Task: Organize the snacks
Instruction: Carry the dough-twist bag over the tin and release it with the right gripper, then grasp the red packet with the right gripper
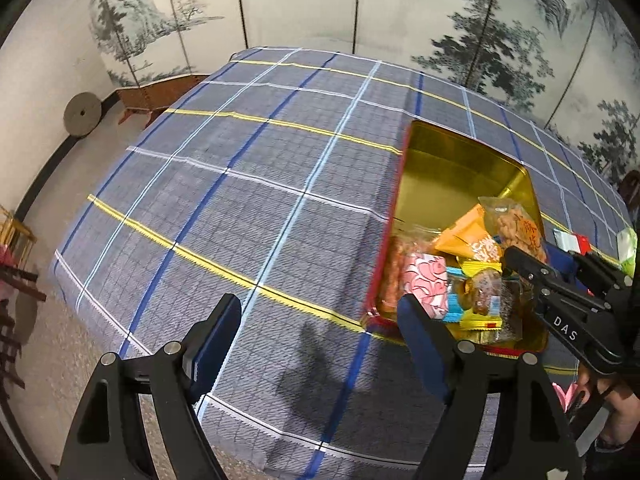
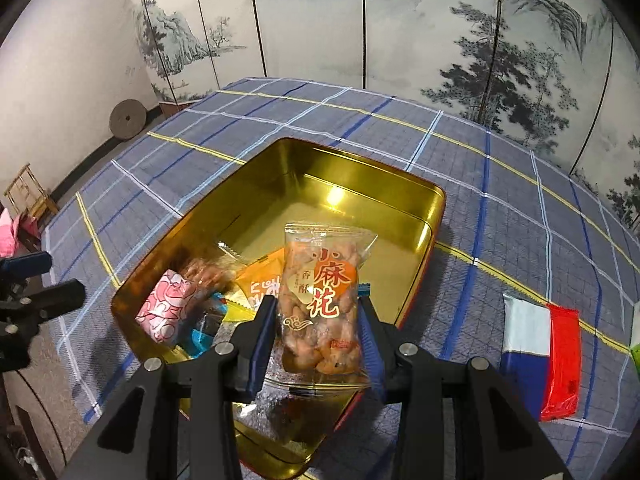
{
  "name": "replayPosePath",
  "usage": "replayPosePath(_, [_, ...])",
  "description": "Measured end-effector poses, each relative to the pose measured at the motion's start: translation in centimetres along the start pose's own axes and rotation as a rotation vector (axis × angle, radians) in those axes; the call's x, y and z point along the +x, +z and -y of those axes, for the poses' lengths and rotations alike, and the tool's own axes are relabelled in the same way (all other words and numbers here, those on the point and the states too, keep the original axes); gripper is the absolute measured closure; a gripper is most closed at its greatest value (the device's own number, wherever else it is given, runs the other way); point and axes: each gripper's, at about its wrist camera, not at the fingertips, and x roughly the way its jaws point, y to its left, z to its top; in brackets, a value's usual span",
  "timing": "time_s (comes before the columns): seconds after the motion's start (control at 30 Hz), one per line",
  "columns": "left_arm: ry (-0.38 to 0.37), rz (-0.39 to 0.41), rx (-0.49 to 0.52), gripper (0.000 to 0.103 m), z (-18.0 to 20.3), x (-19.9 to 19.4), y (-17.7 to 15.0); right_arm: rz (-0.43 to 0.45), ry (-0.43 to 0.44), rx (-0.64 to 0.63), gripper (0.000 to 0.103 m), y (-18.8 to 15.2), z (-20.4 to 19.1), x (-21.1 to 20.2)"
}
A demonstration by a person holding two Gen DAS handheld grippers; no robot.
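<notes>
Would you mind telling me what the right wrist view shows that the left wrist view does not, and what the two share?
Only the right wrist view shows the printed front of the clear fried-twist packet gripped by the right gripper above the tin, and the whole red, white and blue packet on the cloth. Only the left wrist view shows the left gripper open and empty over the checked tablecloth. Both show the gold tin, the pink patterned packet inside it and the painted screen.
</notes>
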Motion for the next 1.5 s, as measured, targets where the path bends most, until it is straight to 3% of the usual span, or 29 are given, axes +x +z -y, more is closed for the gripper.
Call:
replayPosePath(0.3, [0.000,-0.018,-0.026,0.026,-0.8,0.4,-0.2,-0.015,-0.035,-0.013,0.063,0.1,-0.4,1.2])
replayPosePath(0.9, [0.005,-0.046,-0.036,0.026,-0.7,0.8,-0.4,-0.030,-0.021,-0.027,0.061,0.2,-0.7,1.9])
replayPosePath(1.03, [0.005,-0.044,-0.035,0.026,-0.6,0.7,-0.4,-0.020,-0.003,-0.022,0.053,0.2,-0.7,1.2])
replayPosePath(1.2, [0.003,-0.041,-0.029,0.026,-0.1,0.3,-0.3,0.010,0.004,-0.025,0.052,0.5,-0.5,-0.3])
replayPosePath(1.37, [-0.002,-0.032,-0.014,0.026,0.8,-0.3,0.0,0.053,-0.006,-0.011,0.052,0.3,1.2,-2.6])
replayPosePath(1.5, [-0.019,-0.025,0.006,0.026,2.0,-0.7,0.1,0.056,-0.075,0.013,0.052,-0.5,4.6,-3.5])
